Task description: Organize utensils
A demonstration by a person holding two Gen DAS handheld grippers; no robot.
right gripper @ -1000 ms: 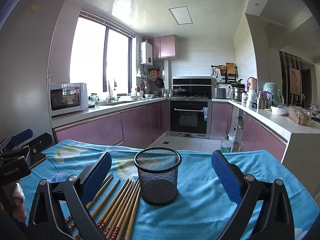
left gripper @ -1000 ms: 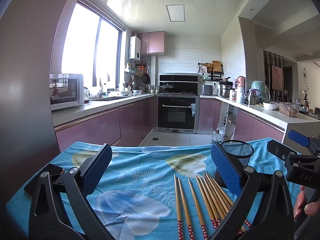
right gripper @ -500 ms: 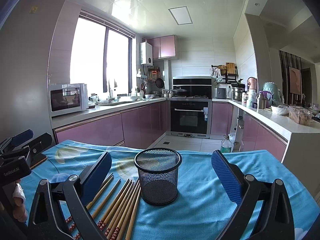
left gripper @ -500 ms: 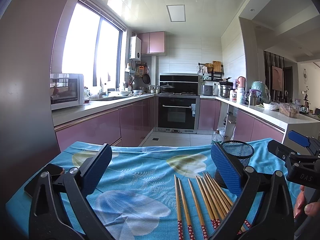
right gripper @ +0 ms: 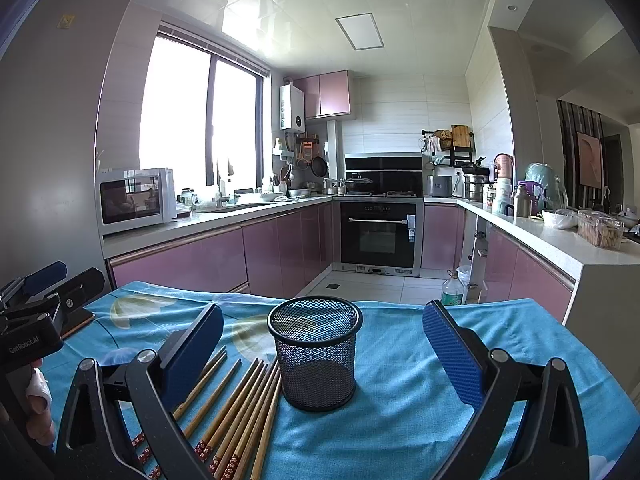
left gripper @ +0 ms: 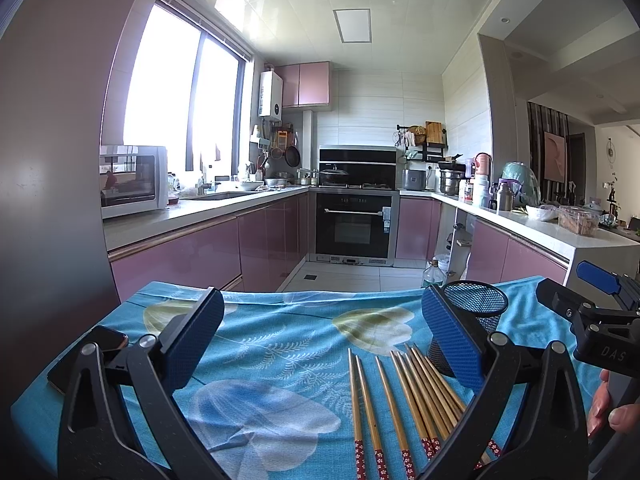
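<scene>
Several bamboo chopsticks (left gripper: 404,396) with red patterned ends lie side by side on the blue floral tablecloth (left gripper: 280,344). A black mesh cup (right gripper: 315,352) stands upright and empty just right of them; it also shows in the left wrist view (left gripper: 476,308). My left gripper (left gripper: 320,340) is open and empty, held above the cloth, left of the chopsticks. My right gripper (right gripper: 322,356) is open and empty, with the mesh cup between its fingers in view. The chopsticks also show in the right wrist view (right gripper: 240,404).
A dark phone (left gripper: 90,354) lies at the table's left edge. The right gripper shows at the right of the left wrist view (left gripper: 592,320). Pink kitchen cabinets, an oven (right gripper: 380,232) and a counter stand beyond the table's far edge.
</scene>
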